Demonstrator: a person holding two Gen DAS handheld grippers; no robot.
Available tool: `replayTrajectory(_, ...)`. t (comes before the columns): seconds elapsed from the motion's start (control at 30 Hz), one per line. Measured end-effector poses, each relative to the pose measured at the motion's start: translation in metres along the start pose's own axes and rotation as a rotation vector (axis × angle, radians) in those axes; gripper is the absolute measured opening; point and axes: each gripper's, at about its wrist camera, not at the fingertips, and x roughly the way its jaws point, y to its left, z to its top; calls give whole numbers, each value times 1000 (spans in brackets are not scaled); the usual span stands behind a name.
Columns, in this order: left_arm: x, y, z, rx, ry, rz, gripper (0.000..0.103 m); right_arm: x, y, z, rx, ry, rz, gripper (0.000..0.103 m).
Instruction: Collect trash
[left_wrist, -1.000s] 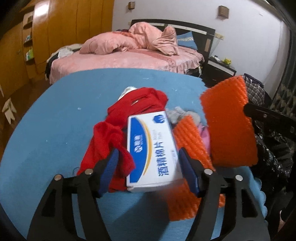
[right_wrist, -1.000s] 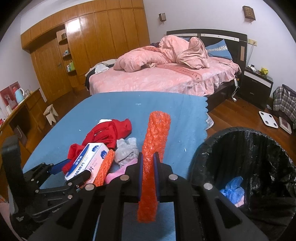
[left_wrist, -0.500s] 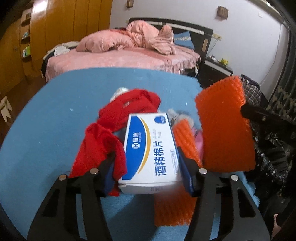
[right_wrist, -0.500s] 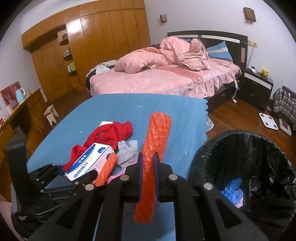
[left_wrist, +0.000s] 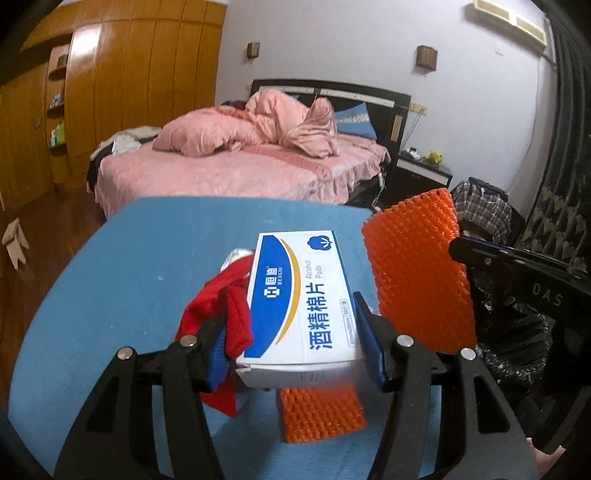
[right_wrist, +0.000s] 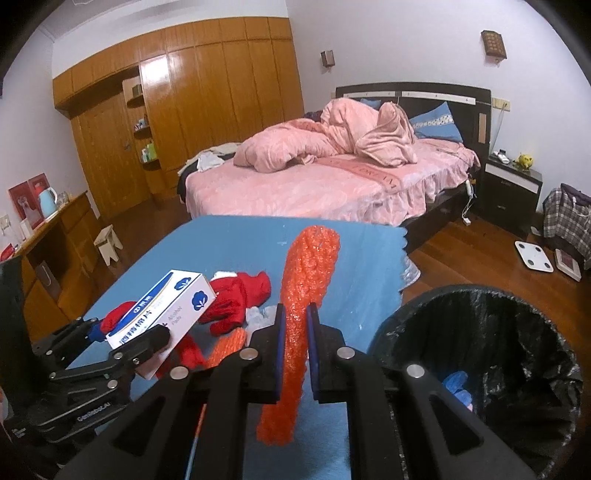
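Jaws of the left gripper (left_wrist: 295, 354) stand about half open and are clamped on the long sides of a white-and-blue cardboard box of alcohol pads (left_wrist: 301, 302), which is lifted clear of the blue-covered desk (left_wrist: 147, 258) with its far end tilted upward. A fold of red knitted fabric (left_wrist: 221, 310) lies against the left finger beside the box; whether it is pinched there cannot be told. Below the box a short piece of orange foam mesh (left_wrist: 321, 413) lies flat on the desk.

Jaws of the right gripper (right_wrist: 295, 347) are nearly closed, squeezing a long orange foam-mesh sleeve (right_wrist: 303, 295) at about its middle. The sleeve stands close to upright, one end rising above the fingers and the other hanging below them, clear of the desk.

From the right wrist view, the left gripper and its box sit to the left, over the heap of red fabric, with some pale crumpled fabric (right_wrist: 258, 317) just beside it. To the right, off the desk's edge, stands a round bin lined with a black plastic bag (right_wrist: 517, 332); blue crumpled material (right_wrist: 456, 384) lies in its bottom. Beyond the desk are a bed with pink bedding (right_wrist: 325, 177) and a wooden wardrobe wall (right_wrist: 207, 103).
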Motion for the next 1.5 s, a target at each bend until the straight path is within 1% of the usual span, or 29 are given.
replayTrajectory(0.07, -3, -7, 0, 22, -12, -1, 56, -5, -2, 1, -2, -7, -5, 11)
replayTrajectory(0.13, -1, -9, -4, 21, -4, -4, 57, -5, -3, 0, -1, -2, -10, 11)
replayTrajectory(0.3, 18, -7, -21, 33, 63, 2, 58, -1, -7, -6, 11, 28, -19, 11)
replayTrajectory(0.33, 20, -6, -24, 39, 76, 13, 59, 1, -7, -8, 10, 33, -20, 11)
replayTrajectory(0.37, 21, -5, -26, 41, 84, 21, 64, 2, -7, -8, 10, 37, -20, 11)
replayTrajectory(0.4, 22, -3, -27, 39, 88, 27, 67, 3, -7, -9, 10, 41, -21, 11)
replayTrajectory(0.43, 20, -1, -26, 37, 83, 34, 70, 4, -7, -10, 11, 44, -21, 11)
replayTrajectory(0.5, 15, 2, -24, 43, 63, 47, 72, 6, -7, -10, 13, 48, -22, 11)
replayTrajectory(0.57, 10, 2, -20, 51, 35, 46, 72, 8, -8, -11, 15, 51, -21, 11)
replayTrajectory(0.7, 16, -4, -15, 55, 34, -1, 72, 11, -8, -10, 14, 55, -21, 11)
replayTrajectory(0.73, 21, -6, -15, 61, 44, -12, 68, 12, -8, -11, 15, 57, -21, 11)
replayTrajectory(0.77, 26, -9, -16, 64, 56, -25, 62, 13, -9, -11, 16, 59, -21, 11)
replayTrajectory(0.9, 45, -11, -22, 56, 105, -63, 56, 18, -12, -12, 23, 74, -28, 11)
replayTrajectory(0.93, 49, -10, -25, 50, 121, -65, 55, 18, -12, -12, 23, 75, -28, 11)
replayTrajectory(1.03, 51, -3, -33, 43, 138, -35, 56, 20, -11, -11, 22, 77, -28, 11)
replayTrajectory(1.17, 48, 9, -42, 31, 149, 2, 61, 24, -10, -12, 21, 80, -26, 11)
replayTrajectory(1.27, 50, 17, -48, 21, 174, 14, 61, 26, -7, -11, 17, 80, -21, 11)
replayTrajectory(1.4, 53, 23, -55, 8, 197, 12, 62, 27, -4, -11, 7, 84, -18, 11)
replayTrajectory(1.5, 55, 22, -55, 2, 211, -9, 62, 28, -3, -11, 11, 87, -18, 11)
